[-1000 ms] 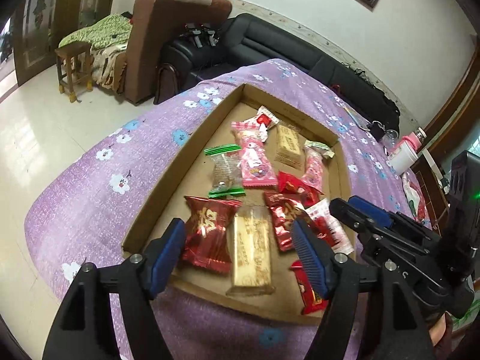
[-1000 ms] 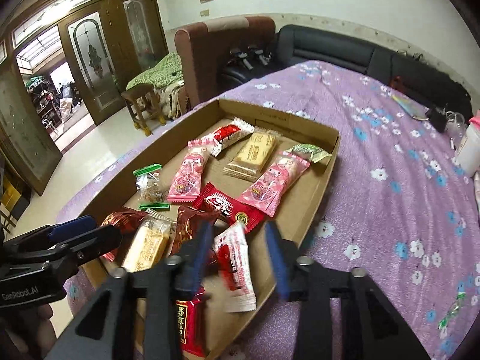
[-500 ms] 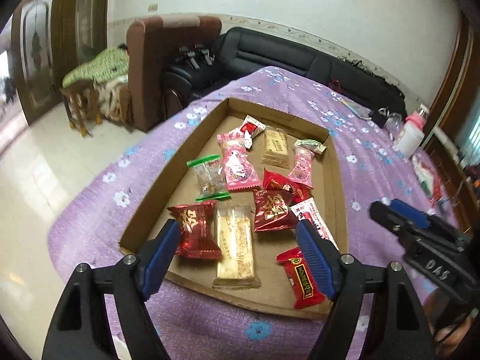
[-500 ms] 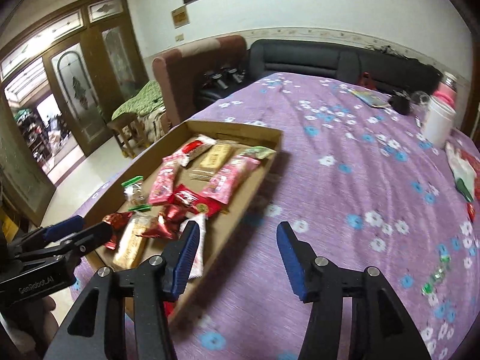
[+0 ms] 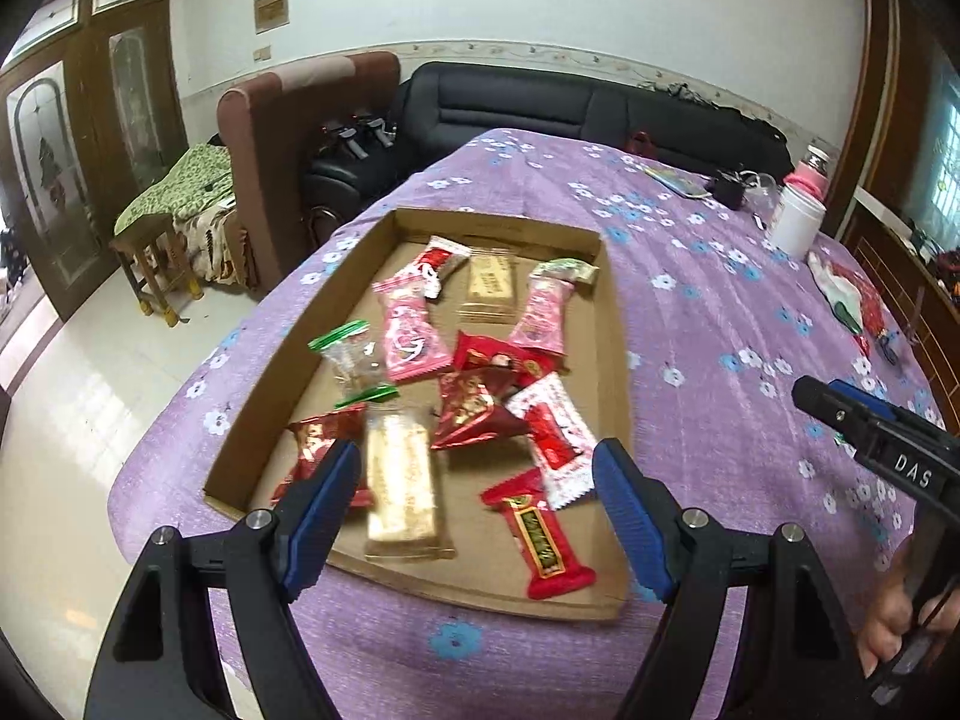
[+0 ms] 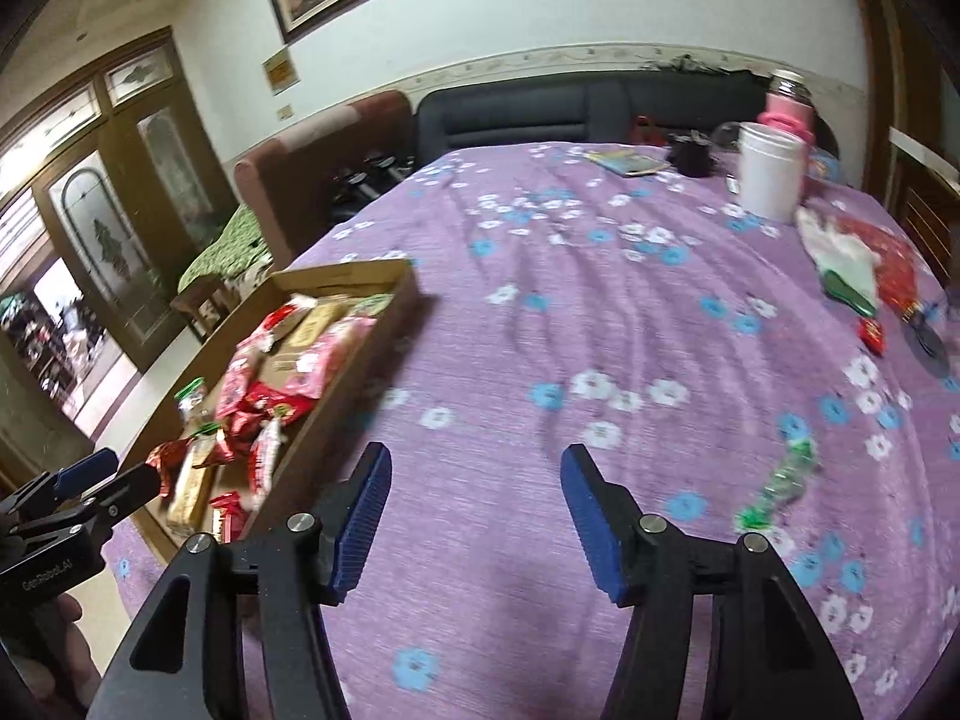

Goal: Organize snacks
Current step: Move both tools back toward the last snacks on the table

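Purple desk cloth (image 6: 600,312) dotted with white and blue flowers, plain brown cardboard tray (image 5: 615,360), red, pink and tan snack wrappers (image 5: 414,330) inside the tray (one green-edged), blue claw pads (image 5: 630,516)

Shallow cardboard tray (image 5: 606,324) lies flat on the purple flowered cloth, holding the wrapped snacks in a loose scatter. Two pink packets (image 5: 411,333) at 12 o'clock, flanking a tan wafer bar (image 5: 489,288). Red foil packets (image 5: 474,402) overlap at centre. Pale biscuit bar (image 5: 401,480) at 6 o'clock; red bar (image 5: 540,534) at 5 o'clock. One green-ended sweet (image 6: 780,480) lies apart on the cloth, well right of the tray.
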`<state>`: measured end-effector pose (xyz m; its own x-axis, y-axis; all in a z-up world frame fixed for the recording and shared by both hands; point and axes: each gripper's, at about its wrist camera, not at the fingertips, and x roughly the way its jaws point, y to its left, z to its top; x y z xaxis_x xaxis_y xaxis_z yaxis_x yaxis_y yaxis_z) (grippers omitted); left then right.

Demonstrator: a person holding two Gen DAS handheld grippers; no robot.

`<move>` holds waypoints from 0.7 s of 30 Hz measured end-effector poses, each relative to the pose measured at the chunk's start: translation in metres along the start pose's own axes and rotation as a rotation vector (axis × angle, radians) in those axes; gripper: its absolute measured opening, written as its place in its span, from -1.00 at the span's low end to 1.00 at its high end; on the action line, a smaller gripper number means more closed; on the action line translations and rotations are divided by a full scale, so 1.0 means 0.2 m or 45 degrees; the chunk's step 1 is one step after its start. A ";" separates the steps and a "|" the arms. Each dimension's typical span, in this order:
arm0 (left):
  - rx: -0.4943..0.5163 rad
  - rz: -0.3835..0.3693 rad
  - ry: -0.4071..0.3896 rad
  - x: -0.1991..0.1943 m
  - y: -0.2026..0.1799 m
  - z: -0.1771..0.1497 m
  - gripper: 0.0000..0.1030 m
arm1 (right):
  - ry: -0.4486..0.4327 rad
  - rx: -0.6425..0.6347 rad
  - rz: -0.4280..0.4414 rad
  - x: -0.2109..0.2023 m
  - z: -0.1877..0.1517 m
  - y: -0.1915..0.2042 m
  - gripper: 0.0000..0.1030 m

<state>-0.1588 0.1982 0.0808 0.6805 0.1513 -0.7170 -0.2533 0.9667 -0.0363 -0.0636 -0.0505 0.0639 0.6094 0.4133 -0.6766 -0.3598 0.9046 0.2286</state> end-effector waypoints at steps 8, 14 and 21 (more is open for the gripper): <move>0.054 -0.030 0.012 -0.02 -0.12 0.01 0.53 | -0.043 0.077 -0.087 -0.15 -0.03 -0.28 0.24; 0.084 -0.083 0.001 -0.06 -0.20 0.03 0.54 | -0.095 0.181 -0.268 -0.38 -0.06 -0.65 0.23; 0.210 -0.173 0.016 -0.01 -0.41 0.02 0.54 | -0.101 0.392 -0.522 -0.65 -0.13 -1.16 0.23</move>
<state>-0.1358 0.1186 0.0874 0.6916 0.0159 -0.7221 -0.0432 0.9989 -0.0194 -0.0779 -0.3172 0.0809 0.7128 0.0140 -0.7012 0.1373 0.9777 0.1591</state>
